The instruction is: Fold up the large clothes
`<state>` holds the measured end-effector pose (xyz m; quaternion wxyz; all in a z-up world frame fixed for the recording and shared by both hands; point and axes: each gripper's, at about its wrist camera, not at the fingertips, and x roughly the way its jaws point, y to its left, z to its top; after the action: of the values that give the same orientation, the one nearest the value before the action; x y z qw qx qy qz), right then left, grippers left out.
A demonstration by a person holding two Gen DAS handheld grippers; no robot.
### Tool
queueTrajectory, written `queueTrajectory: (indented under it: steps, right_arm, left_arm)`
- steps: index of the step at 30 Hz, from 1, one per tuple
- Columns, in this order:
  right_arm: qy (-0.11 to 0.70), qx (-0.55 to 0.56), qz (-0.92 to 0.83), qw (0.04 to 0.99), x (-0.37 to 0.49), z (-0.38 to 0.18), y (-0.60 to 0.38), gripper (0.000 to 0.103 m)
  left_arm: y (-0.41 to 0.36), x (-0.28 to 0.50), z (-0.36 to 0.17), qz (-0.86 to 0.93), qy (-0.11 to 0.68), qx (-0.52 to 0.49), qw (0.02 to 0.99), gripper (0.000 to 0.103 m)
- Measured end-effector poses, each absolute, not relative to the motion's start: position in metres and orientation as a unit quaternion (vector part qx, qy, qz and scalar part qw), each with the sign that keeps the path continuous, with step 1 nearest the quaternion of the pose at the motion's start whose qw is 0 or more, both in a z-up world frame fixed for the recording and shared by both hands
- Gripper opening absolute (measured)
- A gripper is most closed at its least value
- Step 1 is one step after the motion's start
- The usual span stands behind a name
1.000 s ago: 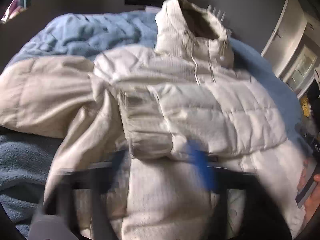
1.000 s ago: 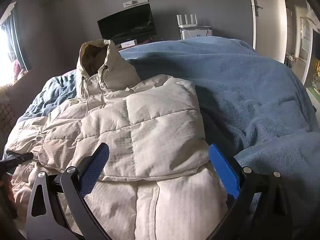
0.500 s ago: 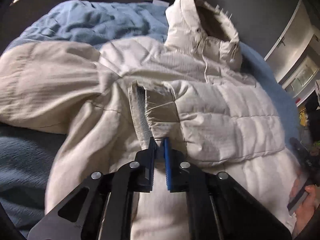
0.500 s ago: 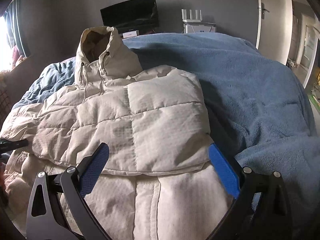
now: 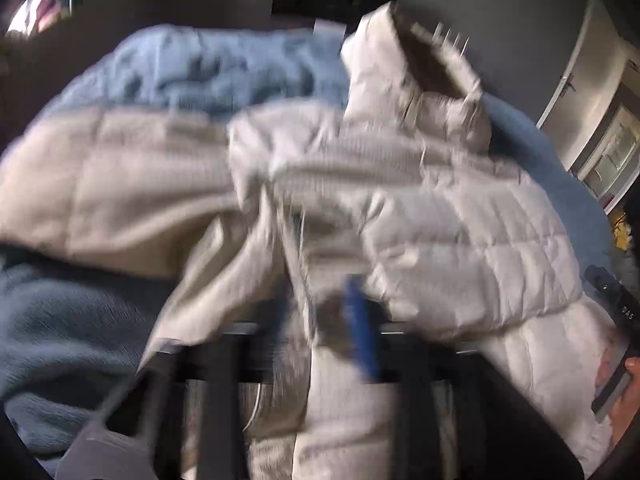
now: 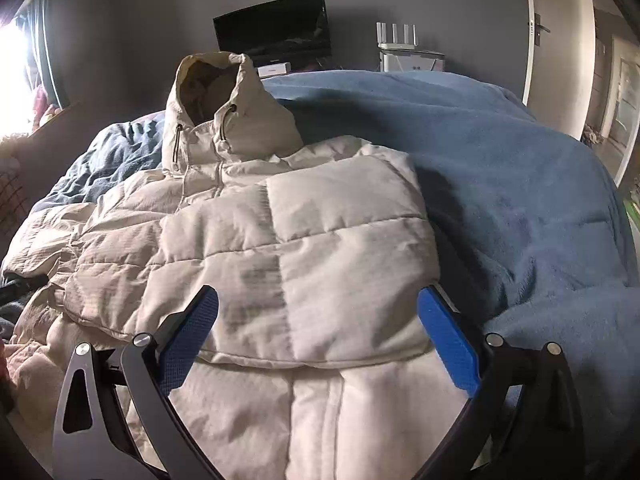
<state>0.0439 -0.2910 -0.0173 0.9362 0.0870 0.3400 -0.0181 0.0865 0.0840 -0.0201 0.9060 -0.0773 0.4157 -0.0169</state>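
Sleeve-folding step: the left gripper [image 5: 320, 320], blurred at lower centre, probably pinches the jacket [image 5: 460, 232] cuff edge. The right gripper [image 6: 318, 338] hovers spread wide, empty. Next: lay the sleeve flat.

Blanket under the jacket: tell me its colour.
Blue; the blanket shows best in the right wrist view, spread beneath the cream jacket.

- A hooded jacket [image 6: 304, 248] lies spread on a blanket-covered bed [image 6: 520, 184], hood [image 6: 216, 104] at the far end.
- One sleeve [image 6: 280, 264] lies folded across the chest; the other sleeve [image 5: 104, 184] stretches out left.
- Behind the bed, a television [image 6: 276, 28] stands left of a router [image 6: 400, 40].
- A door [image 6: 556, 40] is at right.
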Motion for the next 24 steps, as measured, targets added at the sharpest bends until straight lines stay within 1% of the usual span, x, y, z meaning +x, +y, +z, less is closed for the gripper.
queueTrajectory:
  steps: [1,3,4,6,8,14,18,21,24]
  right_arm:
    - [0.341,0.085,-0.020,0.936,0.046,-0.017,-0.289,0.096]
    - [0.342,0.087,-0.025,0.936,0.052,-0.017,-0.287,0.096]
    - [0.344,0.089,-0.027,0.934,0.055,-0.018,-0.286,0.096]
    - [0.359,0.088,-0.031,0.928,0.063,-0.024,-0.285,0.096]
    - [0.378,0.082,-0.036,0.921,0.070,-0.032,-0.282,0.096]
    - [0.452,0.052,-0.053,0.889,0.093,-0.066,-0.274,0.096]
    - [0.465,0.061,-0.049,0.882,0.096,-0.076,-0.276,0.096]
    - [0.466,0.065,-0.048,0.881,0.095,-0.079,-0.276,0.096]
    - [0.470,0.075,-0.046,0.878,0.094,-0.079,-0.277,0.096]
  left_arm:
    - [0.079,0.083,-0.011,-0.023,0.391,-0.067,0.918,0.060]
    - [0.068,0.082,-0.003,-0.041,0.373,-0.048,0.926,0.061]
    - [0.064,0.084,-0.003,-0.050,0.373,-0.045,0.925,0.064]
    - [0.055,0.088,-0.009,-0.065,0.382,-0.040,0.921,0.067]
    - [0.046,0.093,-0.021,-0.077,0.400,-0.028,0.913,0.069]
    - [0.035,0.108,-0.058,-0.071,0.461,0.000,0.884,0.081]
    - [0.035,0.109,-0.071,-0.067,0.473,0.008,0.879,0.097]
    - [0.039,0.112,-0.080,-0.066,0.492,-0.004,0.868,0.097]
    - [0.044,0.106,-0.074,-0.063,0.479,-0.013,0.875,0.096]
